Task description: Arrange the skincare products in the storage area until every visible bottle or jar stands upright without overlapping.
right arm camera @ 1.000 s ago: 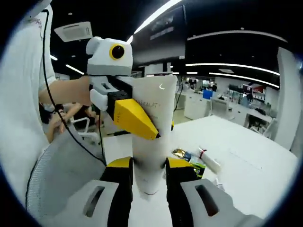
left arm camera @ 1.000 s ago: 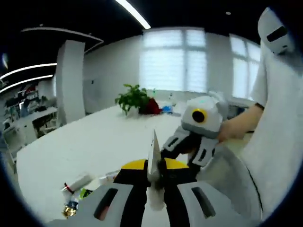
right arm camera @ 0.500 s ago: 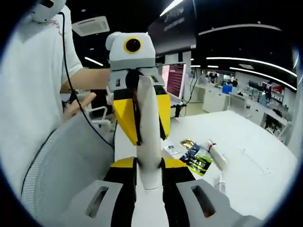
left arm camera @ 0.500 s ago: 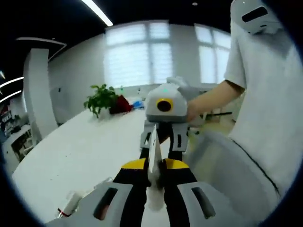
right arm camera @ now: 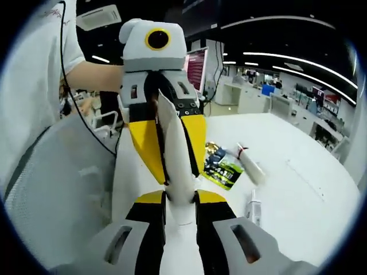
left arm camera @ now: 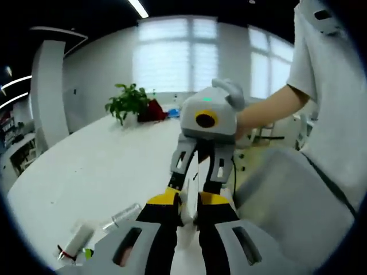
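A: Left gripper view. Left gripper (left arm camera: 188, 207) is closed on the white tube (left arm camera: 190, 189), which shows edge-on and thin between its yellow pads. Right gripper (left arm camera: 198, 172) faces it, jaws at the same tube. On the desk (left arm camera: 103, 172), toward its near left edge, lie 2 small tubes (left arm camera: 74, 240), flat.

B: Right gripper view?

A: Right gripper (right arm camera: 179, 201) is clamped on the tube's (right arm camera: 174, 154) lower end; left gripper (right arm camera: 166, 143) pinches it higher up. So 1 tube, held off the desk (right arm camera: 298, 189) by both. A green packet (right arm camera: 221, 166), a capped tube (right arm camera: 248, 165) and a small bottle (right arm camera: 254, 207) lie flat on the desk behind, well apart from the held tube.

B: Doing the step well?

A: My judgement: let 1 gripper release first, keep the tube vertical, lower cap-end down onto bare desk away from the lying items.
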A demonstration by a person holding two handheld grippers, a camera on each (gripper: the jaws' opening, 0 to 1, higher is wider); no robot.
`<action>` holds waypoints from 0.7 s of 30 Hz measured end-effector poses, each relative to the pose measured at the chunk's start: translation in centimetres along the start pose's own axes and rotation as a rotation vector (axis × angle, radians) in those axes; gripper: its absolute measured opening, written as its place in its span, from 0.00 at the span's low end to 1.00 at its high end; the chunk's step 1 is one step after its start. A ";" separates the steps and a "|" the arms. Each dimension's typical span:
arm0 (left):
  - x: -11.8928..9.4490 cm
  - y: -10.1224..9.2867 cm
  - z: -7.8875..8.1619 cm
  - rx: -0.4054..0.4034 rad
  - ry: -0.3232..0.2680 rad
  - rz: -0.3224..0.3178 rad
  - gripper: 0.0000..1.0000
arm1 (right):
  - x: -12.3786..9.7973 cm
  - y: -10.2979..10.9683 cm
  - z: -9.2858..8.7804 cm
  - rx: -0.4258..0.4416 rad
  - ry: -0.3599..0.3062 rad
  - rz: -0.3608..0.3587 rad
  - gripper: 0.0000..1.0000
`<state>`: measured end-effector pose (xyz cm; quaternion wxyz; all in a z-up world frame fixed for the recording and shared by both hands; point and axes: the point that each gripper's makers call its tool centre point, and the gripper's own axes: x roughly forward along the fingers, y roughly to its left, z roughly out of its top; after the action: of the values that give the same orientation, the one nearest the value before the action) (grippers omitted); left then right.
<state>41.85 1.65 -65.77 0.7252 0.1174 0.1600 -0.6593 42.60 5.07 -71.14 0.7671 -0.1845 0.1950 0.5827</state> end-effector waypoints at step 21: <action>2.1 7.3 -2.5 -0.114 -0.012 0.052 0.08 | -0.3 -6.4 -2.6 0.078 -0.008 -0.071 0.01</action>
<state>49.05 1.43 -69.23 0.7485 0.0761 0.1898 -0.6308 48.44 1.86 -72.86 0.7947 -0.1589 0.2077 0.5478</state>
